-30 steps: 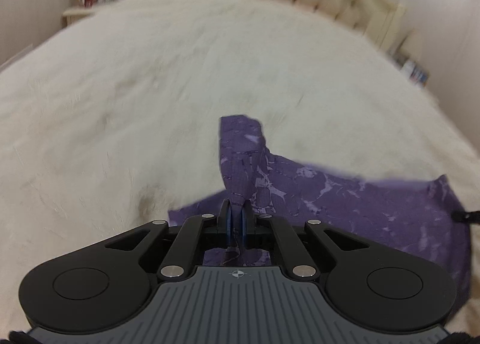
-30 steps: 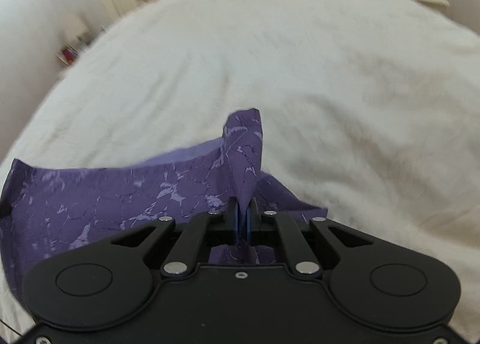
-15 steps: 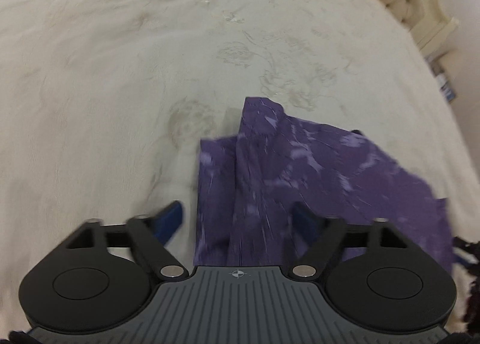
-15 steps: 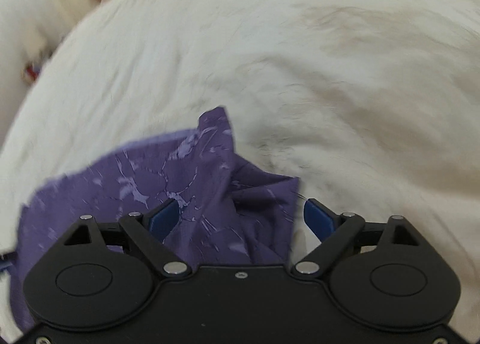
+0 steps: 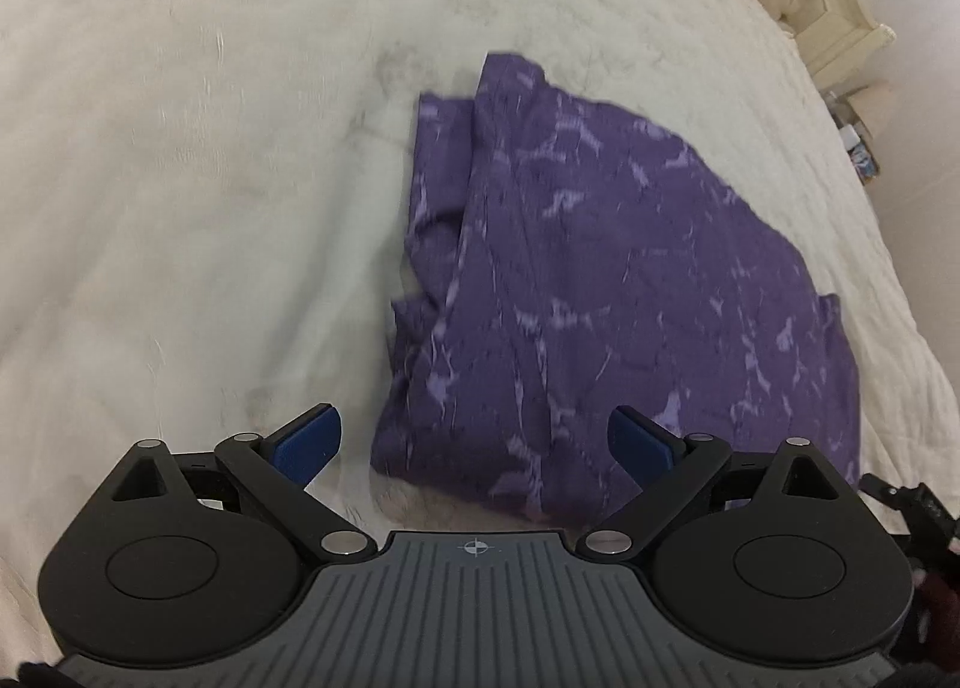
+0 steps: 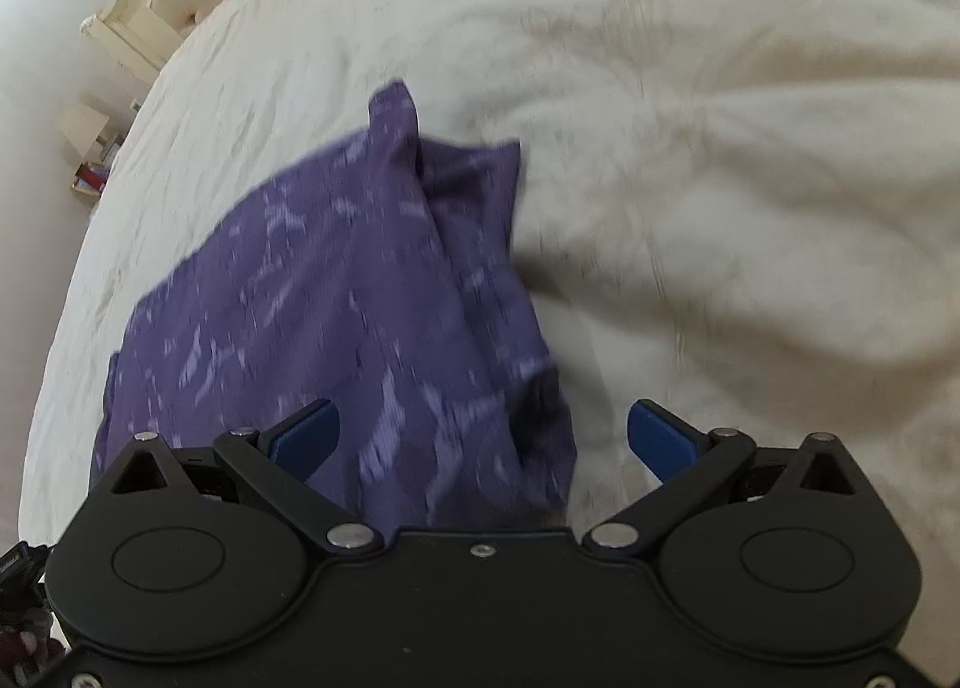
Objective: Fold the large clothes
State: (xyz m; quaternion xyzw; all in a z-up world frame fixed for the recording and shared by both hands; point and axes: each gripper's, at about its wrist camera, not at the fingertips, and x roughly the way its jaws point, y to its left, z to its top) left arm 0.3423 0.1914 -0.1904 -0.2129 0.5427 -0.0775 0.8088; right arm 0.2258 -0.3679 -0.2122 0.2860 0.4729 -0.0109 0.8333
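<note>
Fingers [image 5: 309, 439] of both grippers spreading wider, released above rumpled purple marbled cloth [image 5: 600, 292] on cream quilt [image 5: 180, 178].

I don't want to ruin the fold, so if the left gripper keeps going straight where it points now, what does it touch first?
Most likely the purple patterned garment lying on the cream bedspread. The left gripper has its fingers opening, nothing pinched, and the cloth fills the line ahead. Depth is hard to judge in this blurred view.

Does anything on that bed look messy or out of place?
Yes: the purple cloth lies rumpled on the bedspread, its left edge bunched into uneven folds and one corner poking out. Nothing looks torn.
</note>
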